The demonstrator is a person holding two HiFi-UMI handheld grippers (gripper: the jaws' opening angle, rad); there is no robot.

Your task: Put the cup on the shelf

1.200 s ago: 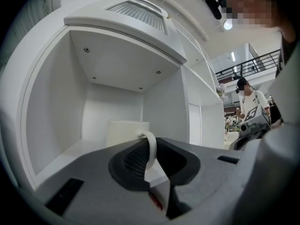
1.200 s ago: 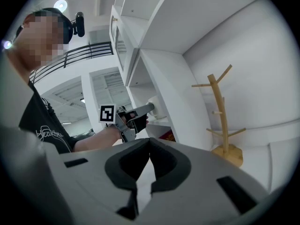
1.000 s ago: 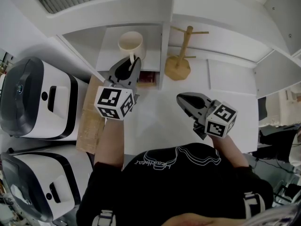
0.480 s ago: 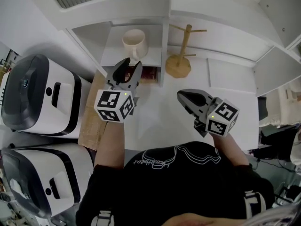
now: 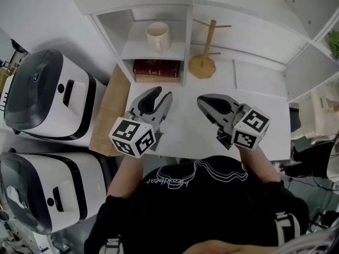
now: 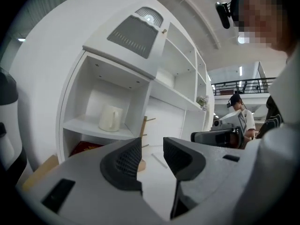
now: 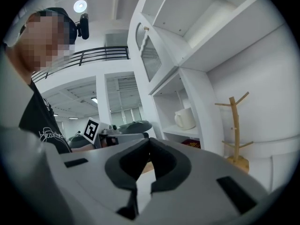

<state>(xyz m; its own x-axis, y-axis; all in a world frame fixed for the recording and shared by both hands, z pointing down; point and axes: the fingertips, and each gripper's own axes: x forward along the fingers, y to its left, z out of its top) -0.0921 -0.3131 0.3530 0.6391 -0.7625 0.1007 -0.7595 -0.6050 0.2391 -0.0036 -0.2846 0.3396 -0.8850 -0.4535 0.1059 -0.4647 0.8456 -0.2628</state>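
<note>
**Cup on the shelf, both sets of fingers empty**

Head view: The cup (image 5: 158,36) is standing upright on the shelf (image 5: 177,51) of the white cabinet (image 5: 153,1). It is well ahead of the left gripper (image 5: 163,93) and apart from it. A dark red book (image 5: 157,67) is lying in the compartment under the cup, between the cup and the left fingers. The left fingers are standing wide apart, having just been opening, and nothing is sitting between them. The right gripper (image 5: 201,101) is hovering over the white bench (image 5: 185,128) beside the left one, its fingers closed together and holding nothing. A wooden mug tree (image 5: 204,62) is standing on the bench ahead of the right fingers. Two white appliances (image 5: 50,97) are sitting off to the left of the left gripper.

Left gripper view: The left fingers (image 6: 126,161) are gaping, with only bare bench showing in the gap. The cup (image 6: 110,118) is sitting up and to the left of the fingertips, far beyond them. The right gripper (image 6: 211,136) is showing to the right of the left fingers.

Right gripper view: The right fingertips (image 7: 157,149) are meeting, and the hollow behind them is staying empty. The cup (image 7: 185,118) is resting on its shelf above and to the right of the tips. The mug tree (image 7: 234,125) is standing further right.
</note>
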